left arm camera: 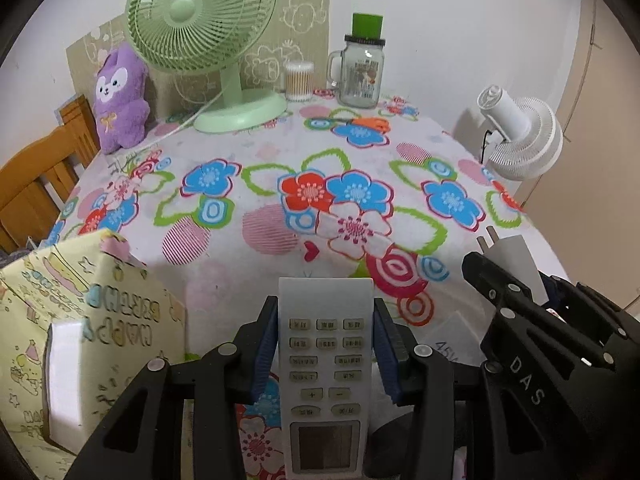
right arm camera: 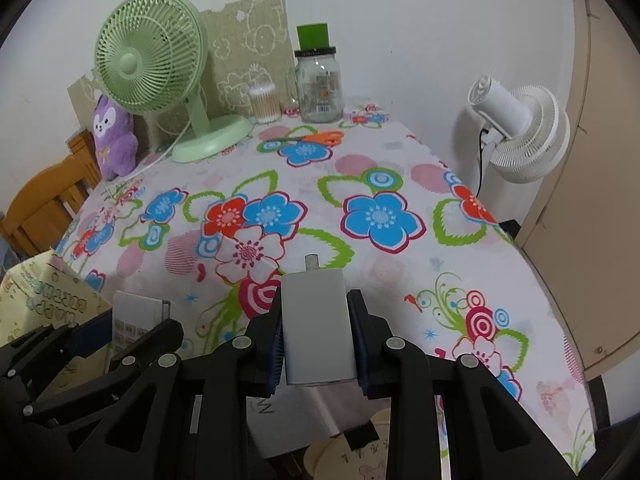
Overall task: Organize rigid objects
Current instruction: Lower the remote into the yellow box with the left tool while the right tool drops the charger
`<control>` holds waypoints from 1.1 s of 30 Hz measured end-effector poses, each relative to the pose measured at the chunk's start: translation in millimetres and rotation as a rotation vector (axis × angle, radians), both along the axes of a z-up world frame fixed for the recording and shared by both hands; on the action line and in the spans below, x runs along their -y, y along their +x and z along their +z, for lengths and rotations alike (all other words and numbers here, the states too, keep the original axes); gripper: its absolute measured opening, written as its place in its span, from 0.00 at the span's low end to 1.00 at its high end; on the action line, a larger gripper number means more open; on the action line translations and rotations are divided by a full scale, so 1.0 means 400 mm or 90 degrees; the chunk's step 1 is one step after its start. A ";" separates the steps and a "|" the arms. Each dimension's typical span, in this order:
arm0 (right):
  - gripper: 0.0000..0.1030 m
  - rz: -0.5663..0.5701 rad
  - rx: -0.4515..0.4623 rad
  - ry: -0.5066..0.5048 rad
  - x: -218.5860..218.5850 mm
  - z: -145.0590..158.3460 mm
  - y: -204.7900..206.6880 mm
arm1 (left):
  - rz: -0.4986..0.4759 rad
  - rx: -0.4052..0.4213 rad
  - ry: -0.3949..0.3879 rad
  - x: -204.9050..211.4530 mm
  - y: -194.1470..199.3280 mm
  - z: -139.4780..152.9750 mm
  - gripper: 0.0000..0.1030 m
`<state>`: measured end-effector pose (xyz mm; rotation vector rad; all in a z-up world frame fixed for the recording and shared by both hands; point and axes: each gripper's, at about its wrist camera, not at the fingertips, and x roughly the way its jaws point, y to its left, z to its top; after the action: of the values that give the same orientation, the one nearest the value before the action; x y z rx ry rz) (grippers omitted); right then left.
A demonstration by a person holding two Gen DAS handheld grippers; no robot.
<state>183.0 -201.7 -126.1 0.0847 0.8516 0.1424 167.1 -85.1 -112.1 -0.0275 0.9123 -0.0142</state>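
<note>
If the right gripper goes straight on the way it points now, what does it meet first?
Probably the flowered tablecloth just ahead; the right gripper, shut on the white charger, points down at bare cloth. Depth is unclear.

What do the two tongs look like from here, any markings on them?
Both are matt black plastic linkages with round silver pivot pins. The left tongs and the right tongs carry dark blue ribbed pads on the inside of the fingers. White letters "DAS" run along one right finger. No cables or sleeves show.

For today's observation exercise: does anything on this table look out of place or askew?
Only one thing: orange-handled scissors lie loose at a slant on the tablecloth, apart from the upright items lined along the wall. Nothing looks spilled or damaged.
</note>
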 end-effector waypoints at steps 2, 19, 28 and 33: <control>0.30 -0.001 0.009 0.000 0.000 0.018 -0.010 | -0.001 0.007 -0.002 -0.002 -0.006 0.015 0.44; 0.30 -0.014 0.071 -0.001 0.012 0.145 -0.103 | -0.015 0.064 -0.025 -0.002 -0.084 0.134 0.43; 0.30 -0.021 0.104 -0.001 0.018 0.203 -0.154 | -0.024 0.094 -0.028 0.004 -0.128 0.188 0.43; 0.30 -0.026 0.118 0.001 0.021 0.230 -0.182 | -0.028 0.109 -0.030 0.004 -0.155 0.216 0.43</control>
<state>110.3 -210.2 -34.0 0.0882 0.6638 0.1104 104.9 -86.7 -25.7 -0.0497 0.7414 -0.0783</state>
